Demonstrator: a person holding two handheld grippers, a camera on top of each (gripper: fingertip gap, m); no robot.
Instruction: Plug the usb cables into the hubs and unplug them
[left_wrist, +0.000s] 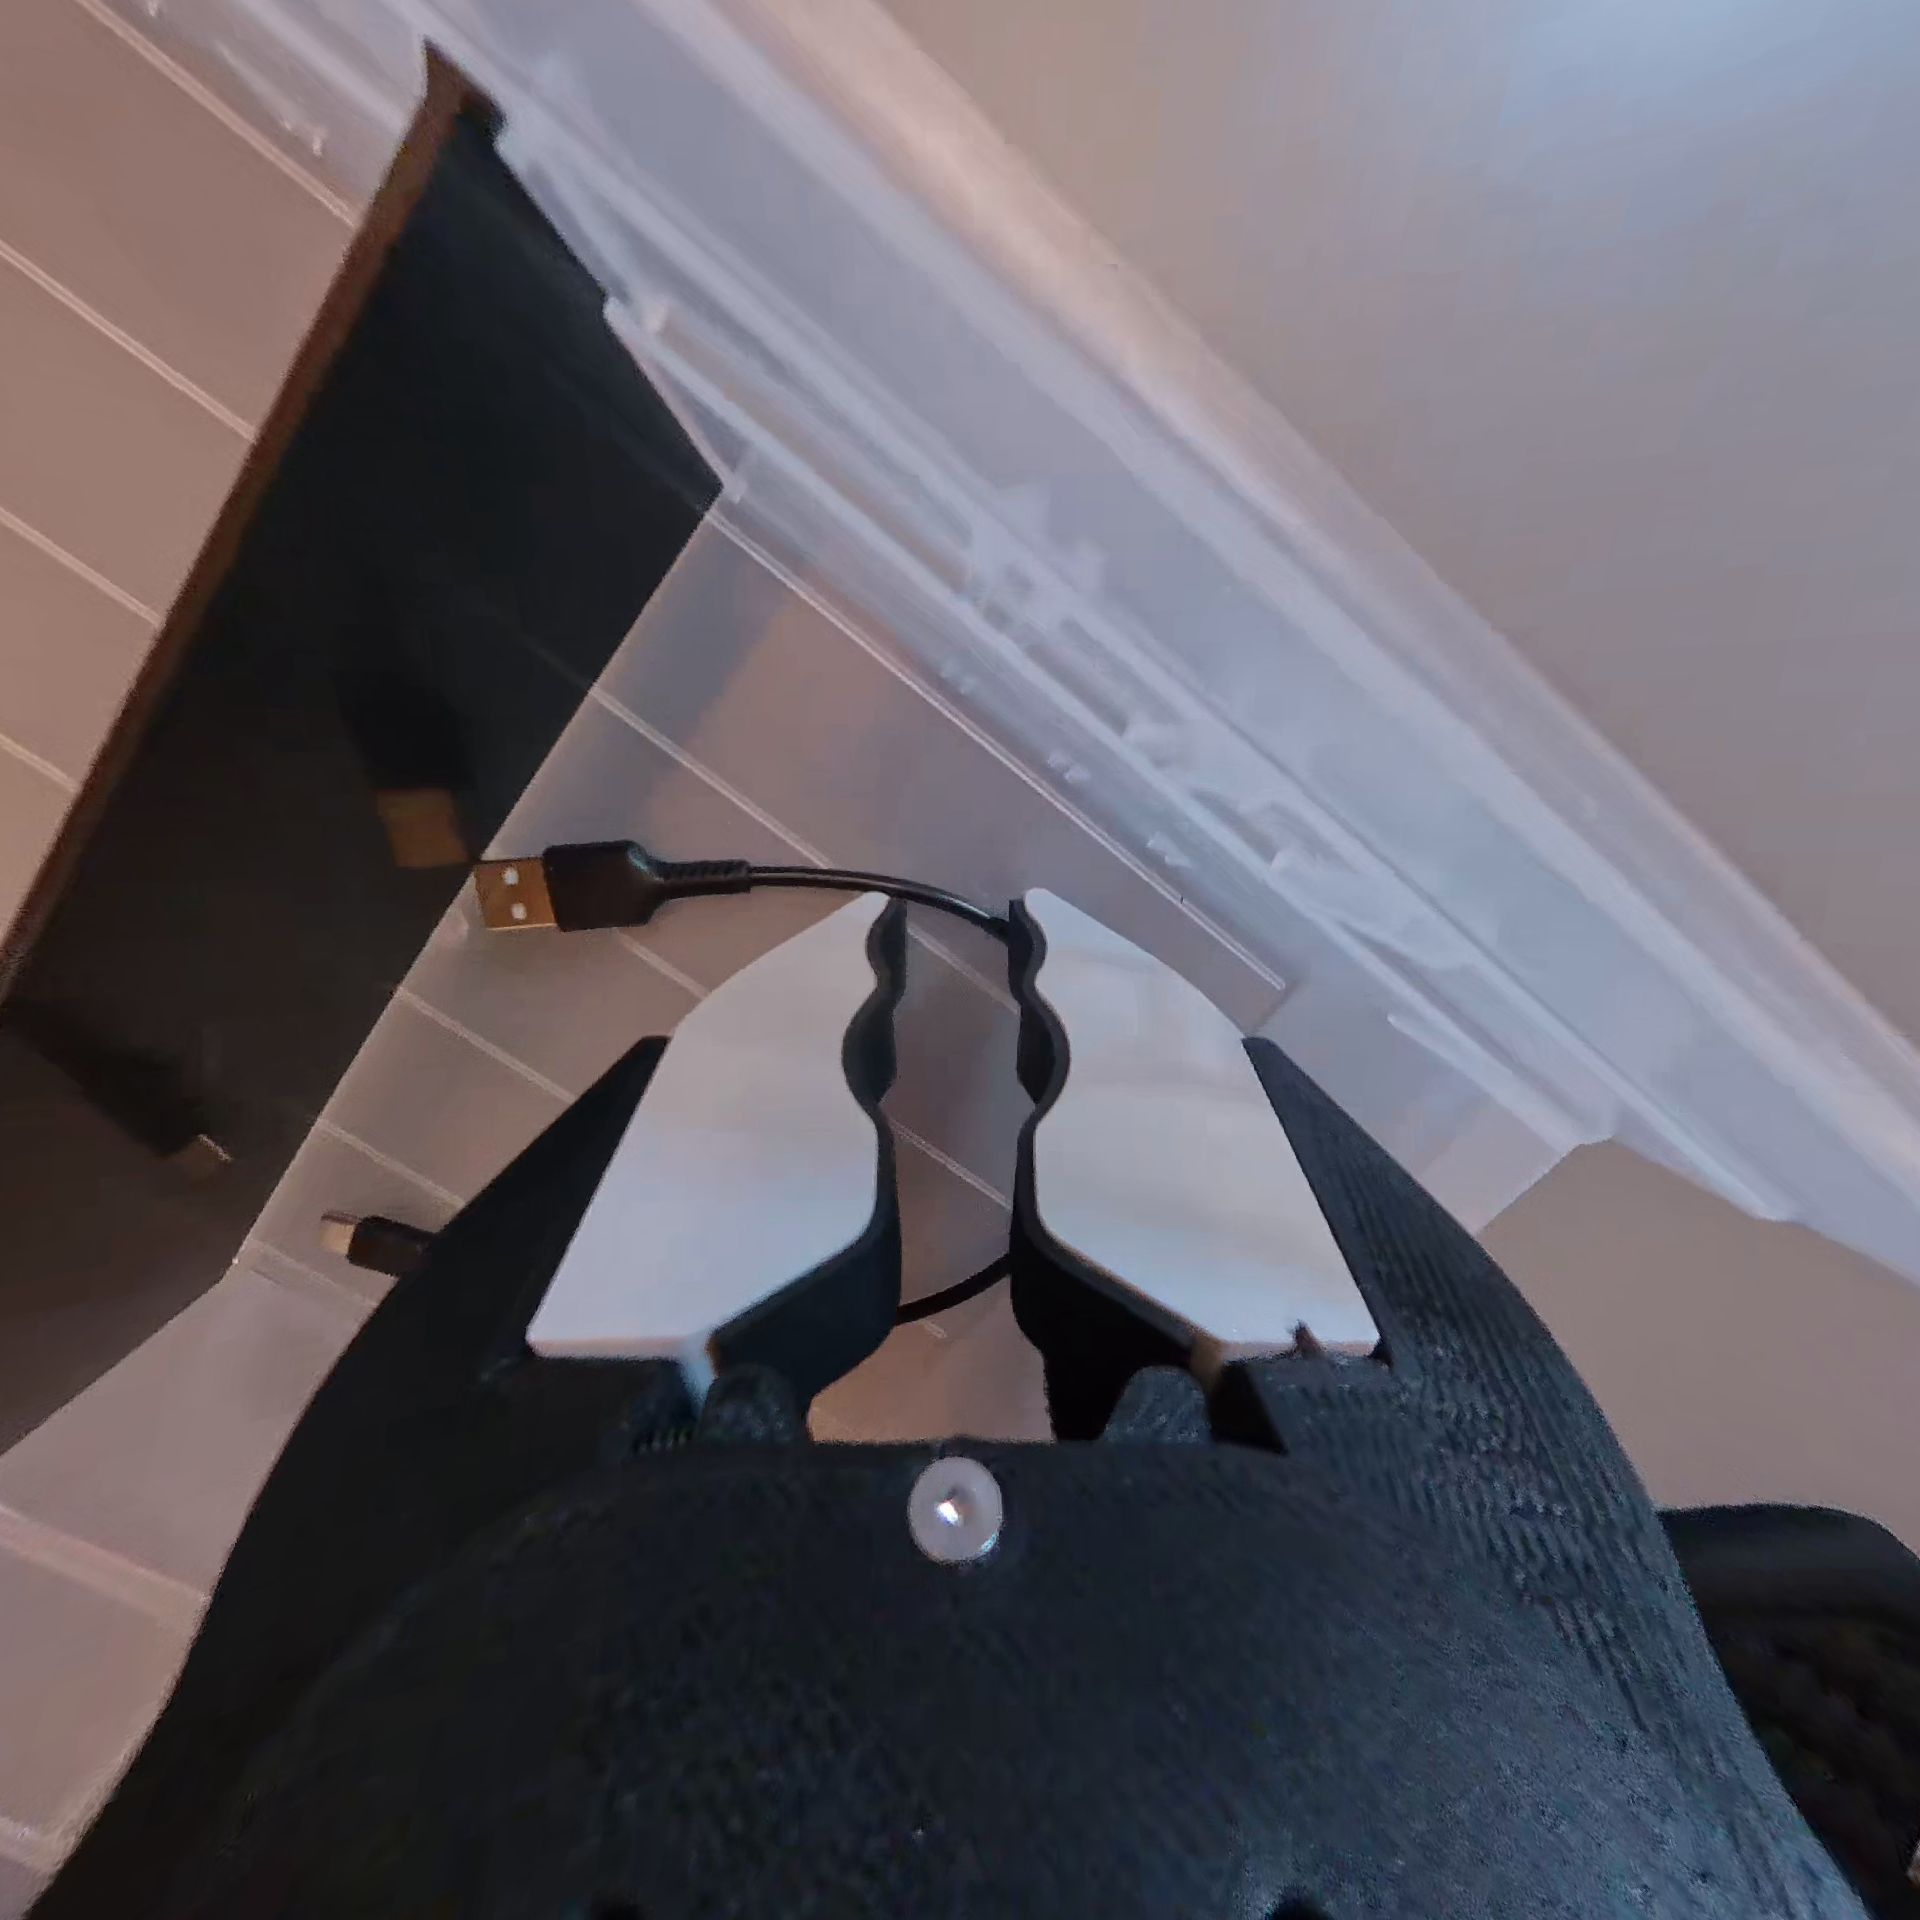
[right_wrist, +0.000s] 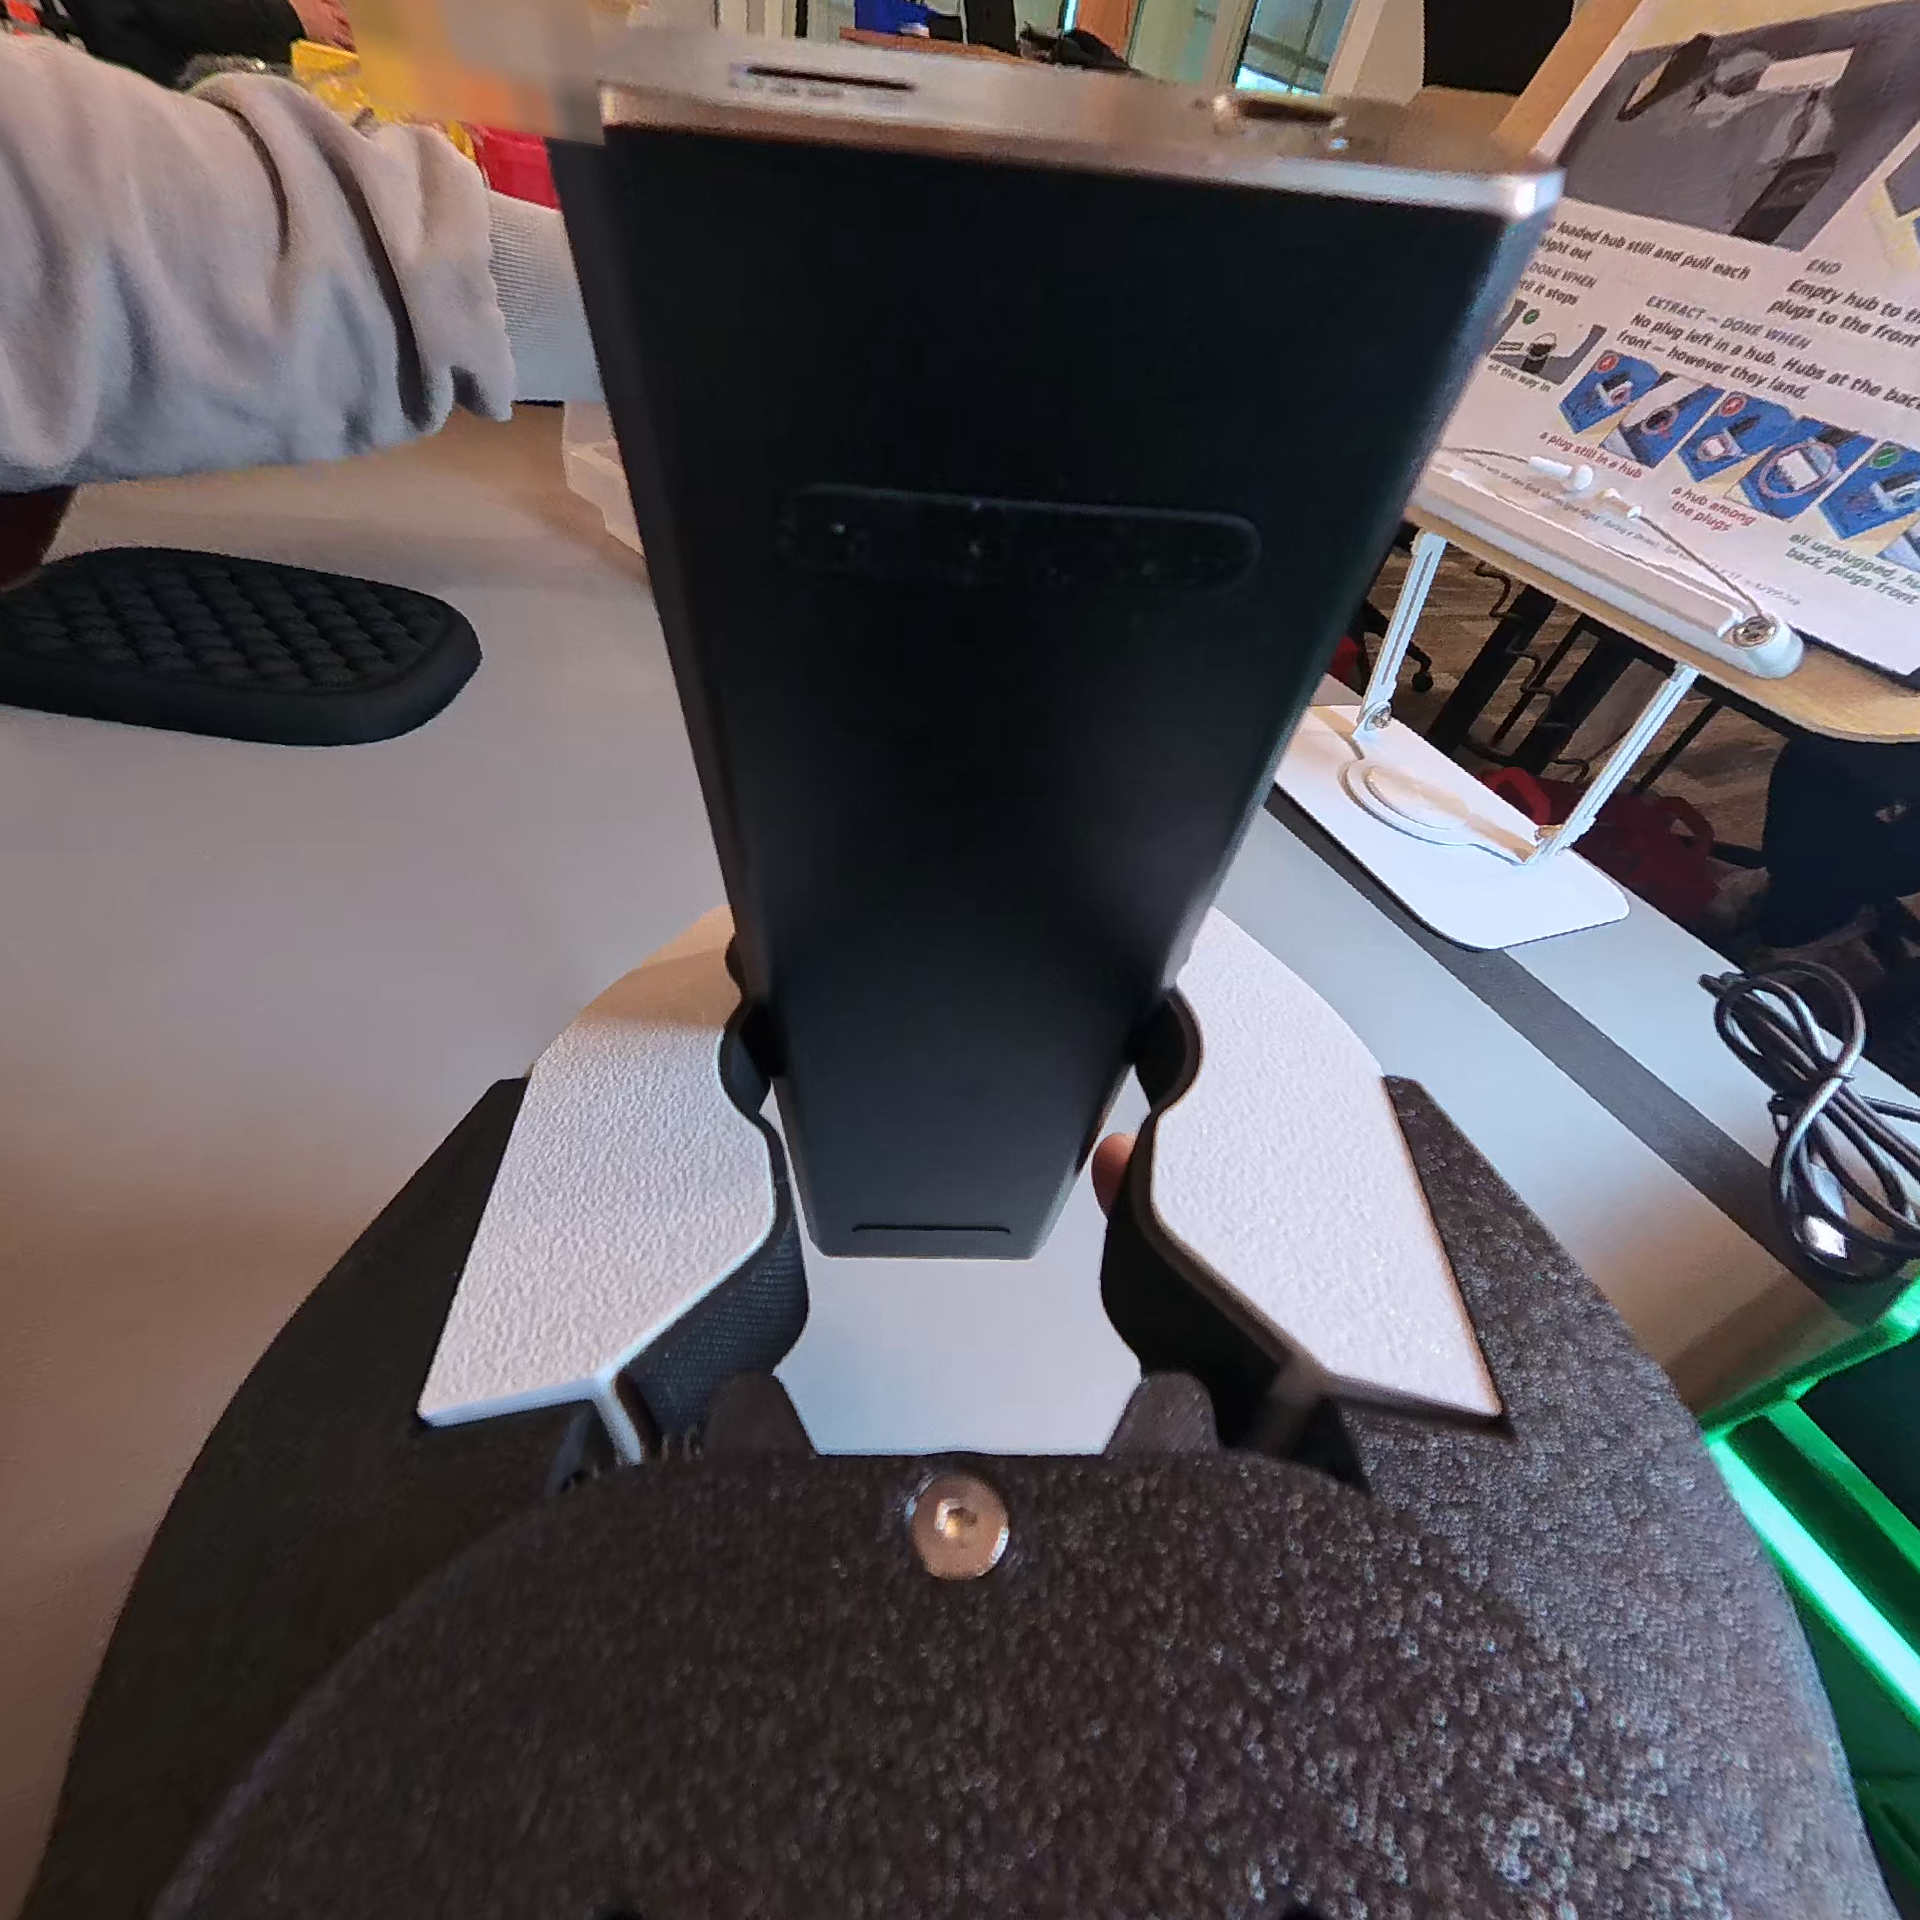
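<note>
Here the right gripper (right_wrist: 956, 1039) clamps the unbranded black hub (right_wrist: 1018, 582); the left gripper (left_wrist: 956, 925) pinches a cable (left_wrist: 831, 883).

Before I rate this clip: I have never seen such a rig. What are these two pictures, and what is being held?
No robot arm: a person holds a two-finger gripper in each hand, each with a camera looking along its fingers. The right wrist view shows the right gripper clamped on a black USB hub, which stands up from its fingers above a pale table. On that table lie a black padded rest and a coil of black cables; an instruction sheet stands on a white holder. The left wrist view shows the left gripper with a thin black USB cable running between its fingers, its plug pointing toward the hub, beside a clear plastic bin. Whether the cable is pinched I cannot tell.
</note>
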